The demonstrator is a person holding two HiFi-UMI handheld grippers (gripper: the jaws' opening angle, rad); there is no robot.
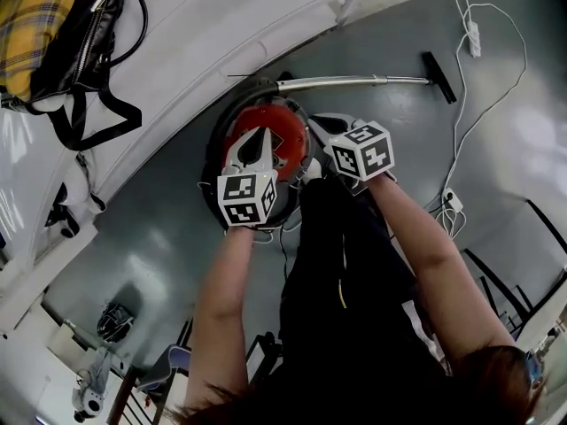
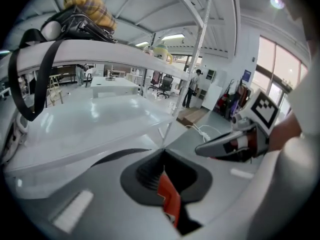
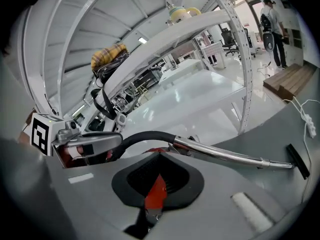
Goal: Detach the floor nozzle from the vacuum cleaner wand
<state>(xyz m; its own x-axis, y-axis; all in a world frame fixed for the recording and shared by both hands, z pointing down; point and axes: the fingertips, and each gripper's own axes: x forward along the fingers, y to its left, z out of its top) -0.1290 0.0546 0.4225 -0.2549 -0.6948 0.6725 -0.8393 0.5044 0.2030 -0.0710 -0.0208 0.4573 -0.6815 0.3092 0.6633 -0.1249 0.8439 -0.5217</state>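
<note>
Well, both grippers hang over the red vacuum cleaner (image 1: 285,131). The left gripper (image 2: 162,153) has its jaws shut tight on nothing. The right gripper (image 3: 160,155) does too. The shiny wand (image 1: 354,81) sticks out from the vacuum cleaner, with the black floor nozzle (image 1: 439,77) on its far end.

Red vacuum (image 1: 283,120); nozzle (image 1: 439,77) seemingly black.

Wore black clothing (image 1: 354,264) with a thin yellow cord (image 1: 341,292); showed grey-shelled left gripper (image 2: 162,152) and right gripper (image 3: 159,153), each with a black-and-white marker cube (image 1: 246,199).
</note>
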